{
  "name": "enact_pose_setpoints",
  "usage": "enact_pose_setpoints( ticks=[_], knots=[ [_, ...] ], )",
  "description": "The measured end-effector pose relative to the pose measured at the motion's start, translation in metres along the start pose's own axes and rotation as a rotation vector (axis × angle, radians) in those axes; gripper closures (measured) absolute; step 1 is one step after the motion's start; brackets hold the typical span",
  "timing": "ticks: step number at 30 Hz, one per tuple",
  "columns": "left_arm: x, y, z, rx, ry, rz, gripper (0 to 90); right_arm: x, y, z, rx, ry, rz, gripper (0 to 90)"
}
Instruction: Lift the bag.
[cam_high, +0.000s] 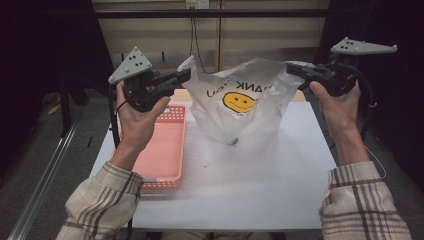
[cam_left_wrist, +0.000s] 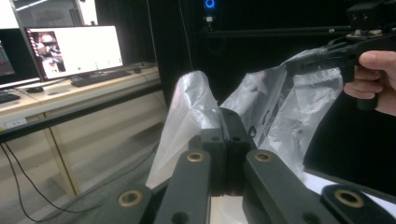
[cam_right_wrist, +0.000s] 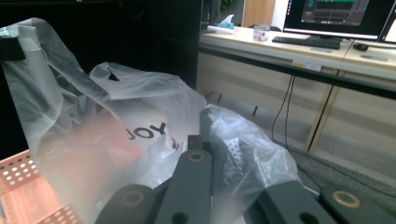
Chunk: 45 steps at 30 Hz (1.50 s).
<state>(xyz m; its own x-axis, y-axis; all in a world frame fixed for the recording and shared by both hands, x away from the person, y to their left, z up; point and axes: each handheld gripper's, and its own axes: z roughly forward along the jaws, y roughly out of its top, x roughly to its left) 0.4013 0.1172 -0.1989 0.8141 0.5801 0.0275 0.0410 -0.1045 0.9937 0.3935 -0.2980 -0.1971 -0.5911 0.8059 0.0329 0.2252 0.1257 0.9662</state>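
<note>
Smiley-print plastic bag (cam_high: 240, 100) at table's (cam_high: 250, 185) 12 o'clock, held up by both handles, likely to spread its mouth. Left gripper (cam_high: 184, 76) clamped on the 9 o'clock handle, right gripper (cam_high: 294, 69) on the 3 o'clock one. Pink basket (cam_high: 167, 150) lies at 9 o'clock; bag contents indistinct.

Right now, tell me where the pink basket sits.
In the high view the pink basket lies on the white table at its left side, below the left gripper and left of the plastic bag.
</note>
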Motion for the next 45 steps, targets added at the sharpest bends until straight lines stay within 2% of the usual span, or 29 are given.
enact_pose_setpoints(
  ticks=[3, 4, 6, 12, 16, 18, 21, 24, 27, 29, 30, 34, 37, 40, 42, 44, 45],
  knots=[
    [0.003, 0.008, -0.002, -0.011, 0.016, 0.010, 90.0, 0.002, 0.011, -0.002, -0.010, -0.008, -0.016, 90.0],
    [0.005, 0.011, -0.002, 0.002, 0.023, 0.027, 90.0, 0.002, 0.014, -0.003, -0.016, -0.010, -0.019, 90.0],
    [0.007, 0.017, -0.005, -0.003, 0.018, 0.015, 90.0, 0.001, 0.019, -0.003, -0.017, -0.015, -0.015, 90.0],
    [0.003, 0.036, -0.015, -0.027, 0.017, 0.055, 90.0, 0.000, 0.032, -0.010, -0.040, -0.021, -0.019, 90.0],
    [0.006, 0.053, -0.026, -0.064, 0.036, 0.051, 90.0, 0.001, 0.046, -0.018, -0.059, -0.032, -0.034, 90.0],
    [0.009, 0.056, -0.027, -0.069, 0.046, 0.048, 90.0, -0.001, 0.052, -0.021, -0.069, -0.040, -0.033, 90.0],
    [0.014, 0.045, -0.017, -0.031, 0.064, 0.034, 90.0, -0.007, 0.047, -0.013, -0.035, -0.055, -0.034, 90.0],
    [0.018, 0.028, -0.005, 0.007, 0.076, 0.023, 90.0, -0.014, 0.029, 0.000, -0.003, -0.058, -0.009, 90.0],
    [0.023, 0.016, 0.003, 0.031, 0.079, -0.002, 90.0, -0.022, 0.014, 0.011, 0.017, -0.065, 0.015, 90.0],
    [0.025, 0.011, 0.005, 0.045, 0.074, 0.004, 90.0, -0.025, 0.007, 0.016, 0.023, -0.061, 0.028, 90.0],
    [0.025, 0.009, 0.006, 0.045, 0.068, -0.006, 90.0, -0.027, 0.004, 0.017, 0.028, -0.062, 0.033, 90.0],
    [0.024, -0.003, 0.011, 0.070, 0.035, -0.028, 89.5, -0.029, -0.010, 0.021, 0.036, -0.043, 0.053, 90.0],
    [0.020, -0.014, 0.012, 0.094, -0.015, -0.047, 88.3, -0.027, -0.024, 0.020, 0.051, -0.019, 0.061, 90.0],
    [0.012, -0.024, 0.012, 0.119, -0.041, -0.037, 88.2, -0.023, -0.039, 0.019, 0.078, 0.007, 0.066, 90.0],
    [0.010, -0.031, 0.013, 0.141, -0.041, -0.029, 87.4, -0.021, -0.049, 0.018, 0.105, 0.010, 0.063, 90.0],
    [0.010, -0.037, 0.015, 0.161, -0.008, -0.019, 87.2, -0.021, -0.059, 0.017, 0.120, 0.007, 0.067, 90.0],
    [0.012, -0.041, 0.017, 0.170, -0.005, -0.019, 87.3, -0.022, -0.063, 0.016, 0.124, 0.002, 0.075, 90.0]
  ],
)
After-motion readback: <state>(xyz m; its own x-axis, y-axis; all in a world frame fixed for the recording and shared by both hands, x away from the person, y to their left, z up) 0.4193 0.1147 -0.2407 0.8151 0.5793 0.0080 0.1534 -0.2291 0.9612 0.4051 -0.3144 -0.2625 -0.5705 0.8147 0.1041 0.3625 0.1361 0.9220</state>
